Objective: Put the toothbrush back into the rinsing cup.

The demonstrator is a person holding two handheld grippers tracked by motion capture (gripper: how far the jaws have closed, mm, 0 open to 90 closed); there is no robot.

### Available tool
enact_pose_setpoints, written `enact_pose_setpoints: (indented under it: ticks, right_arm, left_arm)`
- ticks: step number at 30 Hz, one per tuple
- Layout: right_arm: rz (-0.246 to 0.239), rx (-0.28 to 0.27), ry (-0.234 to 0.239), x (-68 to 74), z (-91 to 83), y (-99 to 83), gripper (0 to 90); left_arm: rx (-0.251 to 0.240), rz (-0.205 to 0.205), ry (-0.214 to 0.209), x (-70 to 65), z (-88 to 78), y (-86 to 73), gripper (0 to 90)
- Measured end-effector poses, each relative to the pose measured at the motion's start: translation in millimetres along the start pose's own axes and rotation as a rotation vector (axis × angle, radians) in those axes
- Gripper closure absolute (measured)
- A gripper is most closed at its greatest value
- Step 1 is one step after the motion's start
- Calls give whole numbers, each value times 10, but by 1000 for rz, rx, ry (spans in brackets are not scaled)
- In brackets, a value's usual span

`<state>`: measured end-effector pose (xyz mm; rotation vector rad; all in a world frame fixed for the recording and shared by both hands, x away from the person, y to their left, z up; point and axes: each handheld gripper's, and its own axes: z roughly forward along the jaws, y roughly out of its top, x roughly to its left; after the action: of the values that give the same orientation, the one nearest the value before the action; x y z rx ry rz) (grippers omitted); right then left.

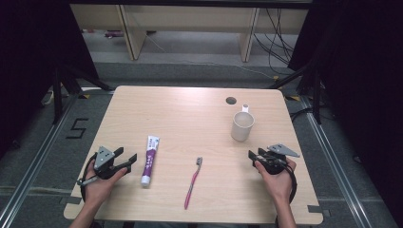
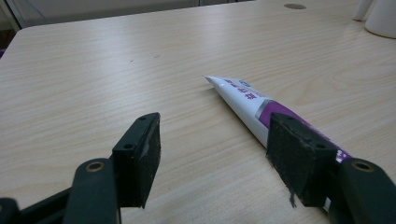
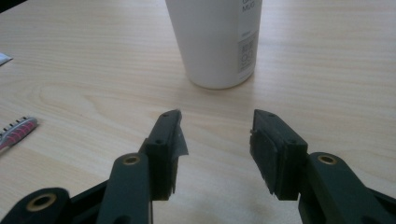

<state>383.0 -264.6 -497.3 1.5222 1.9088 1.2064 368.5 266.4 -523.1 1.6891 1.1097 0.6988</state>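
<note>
Left gripper (image 1: 127,160) sits at the near left of the table (image 1: 190,118), jaws spread wide with nothing between the pads, pointing right toward the toothpaste tube (image 1: 149,160). The tube lies flat just beside that gripper on its right, long axis running near-to-far, cap end near, flat crimped end far. In the left gripper view the tube (image 2: 252,100) runs diagonally from mid-frame down behind the right-hand jaw, so it is outside the gap, not in it; whether that jaw touches the tube I cannot tell. Bare wood shows between the left gripper's (image 2: 212,151) pads. Right gripper (image 1: 253,156) is at the near right of the table, held in the person's right hand (image 1: 277,178), jaws partly open and empty. The white mug (image 1: 242,126) stands upright just beyond it, on the far side, handle turned to the far side, close to the small round hole (image 1: 231,100) in the tabletop. In the right gripper view the mug (image 3: 215,39) stands ahead of the right gripper (image 3: 215,140), roughly in line with the gap, apart from the tips. The pink toothbrush (image 1: 192,183) lies flat between the two grippers, bristle head at the far end, handle toward the near edge, well apart from both; its head (image 3: 16,130) shows at the left edge of the right gripper view.
</note>
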Motion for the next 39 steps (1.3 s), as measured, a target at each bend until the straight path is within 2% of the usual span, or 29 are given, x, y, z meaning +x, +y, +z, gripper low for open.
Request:
enact_pose_setpoints:
  ticks: [1,2,6,7,8,10,11,12,13,14,16,17,18,19,22,23,24,25,28,29,32,33,34,37,38,39]
  right_arm:
    - [-41,-1,-11,-26,11,15,537]
    - [2,22,-21,25,2,31,538]
    - [-4,98,-20,75,-15,88,534]
    - [11,127,-28,109,-16,99,533]
    - [6,156,-17,131,-16,120,533]
    - [4,205,-27,169,-16,158,533]
    - [30,249,-32,213,-38,179,532]
    - [30,249,-32,213,-38,179,532]
    - [32,295,-30,246,-41,205,524]
    - [-12,352,-28,283,-16,247,519]
    - [-4,423,-44,340,-11,287,518]
    - [15,458,-57,373,-6,312,518]
    - [25,482,-66,398,17,341,518]
    - [-11,490,-42,384,23,361,518]
    - [27,573,-79,451,64,414,510]
    - [27,573,-79,451,64,414,510]
    - [12,603,-82,460,87,428,506]
    - [11,656,-84,492,120,452,505]
    - [-8,692,-64,546,156,478,508]
    - [49,735,-83,601,149,502,510]
    - [59,766,-75,671,183,524,519]
    - [120,777,-88,744,193,525,520]
    - [64,788,-58,725,212,531,520]
    - [69,802,-53,828,262,538,516]
    - [115,801,-61,910,287,531,516]
    - [78,813,-53,912,306,537,516]
  left_arm:
    - [9,6,8,-6,-6,4,352]
    - [3,8,4,-8,3,2,353]
    - [19,19,10,-24,5,7,355]
    - [13,20,6,-32,8,5,355]
    - [14,23,7,-34,5,6,355]
    - [8,19,-1,-33,2,1,355]
    - [10,16,-2,-36,0,0,355]
    - [10,16,-2,-36,0,0,355]
    - [11,20,-2,-38,-2,0,355]
    - [11,24,-6,-45,-1,0,355]
    - [19,24,-3,-53,1,4,355]
    - [21,25,-1,-53,5,4,356]
    - [17,23,-4,-51,10,3,356]
    - [23,24,1,-53,5,5,357]
    - [23,15,3,-49,6,5,356]
    - [23,15,3,-49,6,5,356]
    - [26,14,4,-48,6,6,356]
    - [28,16,5,-47,5,6,356]
    - [28,19,2,-49,7,6,356]
    - [29,18,2,-48,6,6,356]
    - [27,17,-1,-44,8,6,356]
    - [28,17,-1,-43,9,6,356]
    - [29,17,-2,-43,9,6,356]
    - [30,17,-2,-43,9,6,355]
    - [29,17,-1,-44,9,6,355]
    - [28,16,-1,-43,8,6,355]
